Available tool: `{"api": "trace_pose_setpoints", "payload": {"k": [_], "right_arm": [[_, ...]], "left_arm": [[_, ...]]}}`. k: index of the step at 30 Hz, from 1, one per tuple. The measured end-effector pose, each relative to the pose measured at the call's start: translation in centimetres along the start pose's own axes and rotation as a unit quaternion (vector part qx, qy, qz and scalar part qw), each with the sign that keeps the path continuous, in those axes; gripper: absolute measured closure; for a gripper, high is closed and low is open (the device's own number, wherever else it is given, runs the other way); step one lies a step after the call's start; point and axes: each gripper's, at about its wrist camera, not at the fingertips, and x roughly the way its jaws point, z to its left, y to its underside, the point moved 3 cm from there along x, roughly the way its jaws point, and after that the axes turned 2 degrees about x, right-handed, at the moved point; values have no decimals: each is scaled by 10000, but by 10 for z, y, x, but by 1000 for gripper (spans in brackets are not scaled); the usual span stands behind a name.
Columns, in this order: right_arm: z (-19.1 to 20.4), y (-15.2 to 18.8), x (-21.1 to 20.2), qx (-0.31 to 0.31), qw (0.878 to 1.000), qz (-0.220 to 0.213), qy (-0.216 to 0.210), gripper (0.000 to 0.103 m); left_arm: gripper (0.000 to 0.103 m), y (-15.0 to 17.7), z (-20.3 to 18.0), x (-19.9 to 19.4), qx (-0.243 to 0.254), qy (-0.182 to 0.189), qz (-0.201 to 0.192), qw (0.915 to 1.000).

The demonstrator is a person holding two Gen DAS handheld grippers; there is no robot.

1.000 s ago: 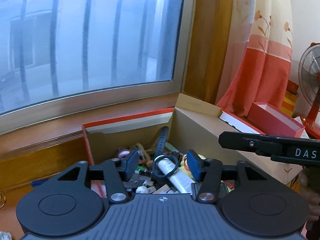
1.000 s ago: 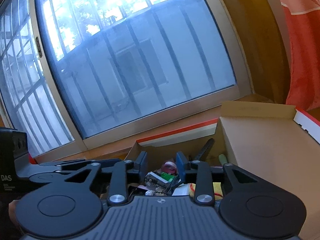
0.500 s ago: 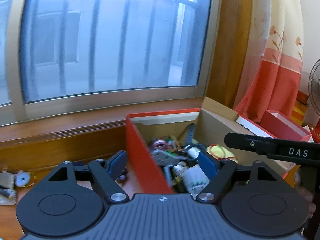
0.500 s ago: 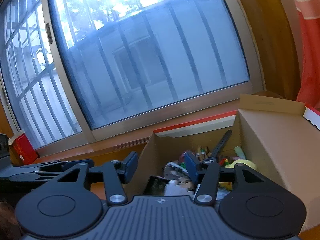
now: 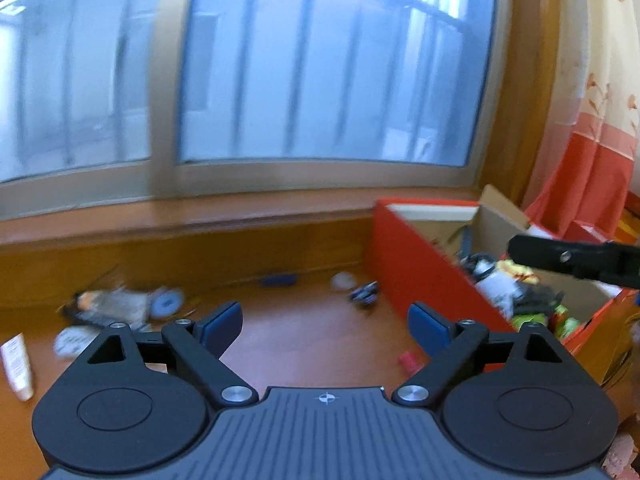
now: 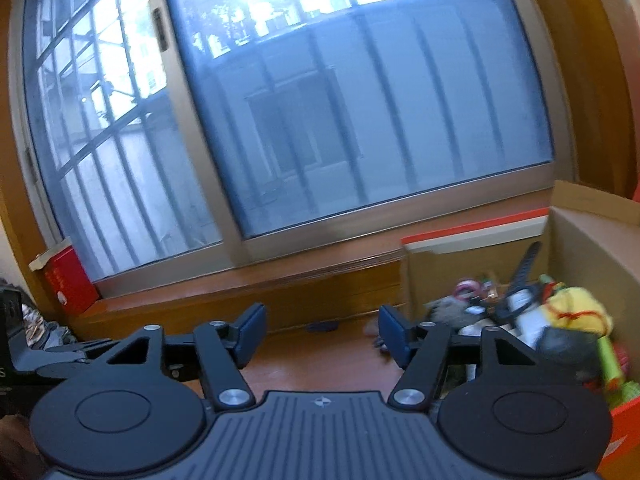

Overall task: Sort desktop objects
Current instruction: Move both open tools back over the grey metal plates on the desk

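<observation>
Red cardboard box [image 5: 404,264] with brown inner walls sits far right on the orange-brown wooden desk [image 5: 304,340], against the window ledge. It is already packed with small stuff: white bottle [image 5: 500,286], yellow cloth bundle [image 6: 576,308], black strap [image 6: 524,268], green bits.

Loose items lie on the desk left of the box: small dark object [image 5: 365,292] just beside the box wall, blue flat piece [image 5: 279,280] by the ledge, small red piece [image 5: 408,360] near, blurred pile [image 5: 120,304] far left, white tube [image 5: 16,364] at the left edge.

Left gripper [image 5: 325,320]: blue pads wide apart, nothing between, aimed at bare desk. Right gripper [image 6: 320,332]: pads apart, nothing held, beside the box.

Judgement: mid-sort, between items. Next move calls for choosing 1 loose piece, lining the pads over it and closing.

View difference: left wrist shows the desk clutter and the right gripper's finger over the box; right wrist shows box contents clearer, plus a red carton [image 6: 68,284] on the sill. Both blurred.
</observation>
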Motion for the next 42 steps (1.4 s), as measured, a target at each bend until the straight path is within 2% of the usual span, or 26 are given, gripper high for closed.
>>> {"api": "trace_pose_setpoints", "payload": {"k": [6, 15, 21, 27, 29, 32, 34, 36, 42], "right_arm": [[59, 29, 16, -190, 9994, 199, -201, 34], [122, 58, 63, -895, 9875, 988, -836, 31], [142, 80, 107, -1372, 9755, 1351, -1059, 26], [151, 103, 149, -1464, 9661, 1851, -1052, 26], [152, 107, 159, -1565, 9650, 1839, -1025, 26], [155, 108, 172, -1606, 9661, 1858, -795, 41], [156, 109, 183, -1565, 9647, 1982, -746, 70], [157, 109, 194, -1543, 9613, 2145, -781, 84], [172, 109, 240, -1366, 9513, 2490, -1198, 85]], "left_arm": [[13, 32, 59, -21, -271, -462, 169, 9984], [13, 54, 123, -26, -898, -1268, 397, 9871], [10, 57, 143, -26, -785, -1813, 517, 9789], [8, 52, 165, -2, -891, -1810, 712, 9768], [8, 50, 173, 12, -868, -1803, 774, 9767], [8, 47, 184, 33, -613, -1834, 860, 9773], [8, 45, 192, 48, -443, -1854, 917, 9774], [8, 43, 199, 61, -281, -1870, 966, 9772], [8, 43, 227, 88, -257, -1861, 976, 9773]]}}
